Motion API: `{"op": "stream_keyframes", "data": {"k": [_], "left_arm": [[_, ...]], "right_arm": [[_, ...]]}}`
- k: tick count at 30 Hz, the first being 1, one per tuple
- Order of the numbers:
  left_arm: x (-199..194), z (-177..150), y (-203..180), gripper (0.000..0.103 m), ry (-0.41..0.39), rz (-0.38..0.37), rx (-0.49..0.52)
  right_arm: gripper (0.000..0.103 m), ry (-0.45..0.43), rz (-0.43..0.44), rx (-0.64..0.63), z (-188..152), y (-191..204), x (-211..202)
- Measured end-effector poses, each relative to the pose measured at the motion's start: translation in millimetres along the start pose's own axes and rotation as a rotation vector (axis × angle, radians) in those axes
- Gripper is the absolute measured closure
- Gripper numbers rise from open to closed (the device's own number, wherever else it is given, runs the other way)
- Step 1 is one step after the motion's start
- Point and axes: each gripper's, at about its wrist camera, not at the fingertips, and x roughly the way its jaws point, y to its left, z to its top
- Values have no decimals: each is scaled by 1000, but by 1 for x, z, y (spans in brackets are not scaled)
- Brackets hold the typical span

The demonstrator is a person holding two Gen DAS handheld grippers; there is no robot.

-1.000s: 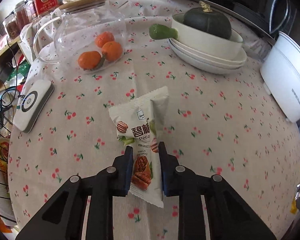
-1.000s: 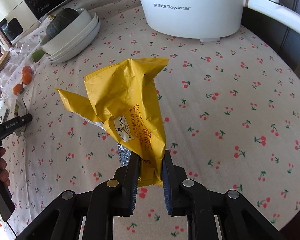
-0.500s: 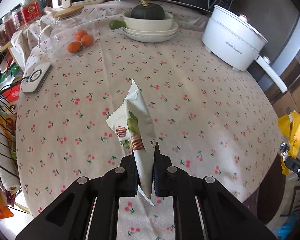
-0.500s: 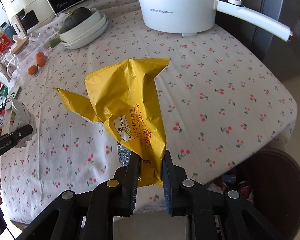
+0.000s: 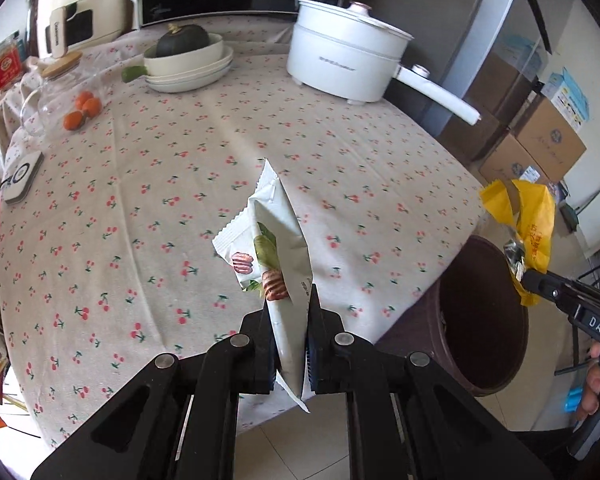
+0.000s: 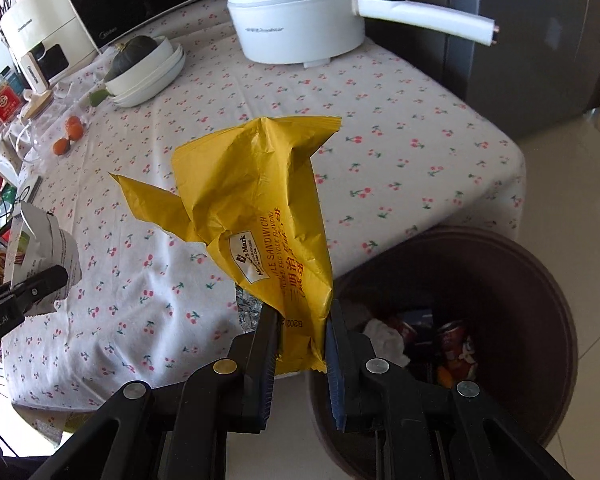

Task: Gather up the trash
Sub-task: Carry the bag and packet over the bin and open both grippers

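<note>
Beside the counter [image 6: 440, 128], right hand-held gripper [image 6: 300, 332] is clamping the yellow wrapper [image 6: 260, 208] by its bottom seam, hanging near the rim of the brown bin [image 6: 540, 280]. Left hand-held gripper [image 5: 290, 328] is pinching the white snack packet [image 5: 278, 240] low down, over the counter's near edge. Both look empty, feather-light, crinkly and slick; gripping the flat sealed end is looking right, since the puffed middle would collapse and slip.
</note>
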Motion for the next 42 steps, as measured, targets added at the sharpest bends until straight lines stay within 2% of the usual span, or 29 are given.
{"op": "stream_keyframes", "data": {"k": [6,16,21,22,23,24,25,26,35,38,39,40,42], "left_arm": [[9,-2,-58,92,16,-93,90],[43,-23,-166,92,76,-217,266],[55,-34,-199,88,79,-253,331],[57,-35,-203,82,80,-250,342],[60,-35,-206,68,87,-235,351],[62,-36,-207,61,88,-216,353],[63,-37,-207,46,84,-201,351],[64,-38,-206,37,80,-193,343],[64,-26,-178,31,97,-172,256],[59,-24,-170,30,89,-162,246],[58,-24,-167,30,86,-157,244],[56,-24,-164,30,84,-152,241],[53,-24,-158,29,82,-143,238]], "right_arm": [[83,-5,-38,87,-13,-46,-14],[83,12,-101,134,-41,-97,-28],[83,19,-120,179,-48,-121,-32],[83,19,-123,184,-49,-124,-33],[82,19,-125,187,-49,-125,-34],[82,19,-125,189,-49,-127,-35],[82,18,-125,190,-50,-129,-35],[82,18,-126,191,-50,-129,-36],[82,20,-127,182,-51,-124,-34],[76,22,-128,183,-50,-121,-32],[71,17,-130,189,-50,-121,-32],[55,15,-135,196,-50,-121,-32],[36,15,-148,210,-50,-121,-33]]}}
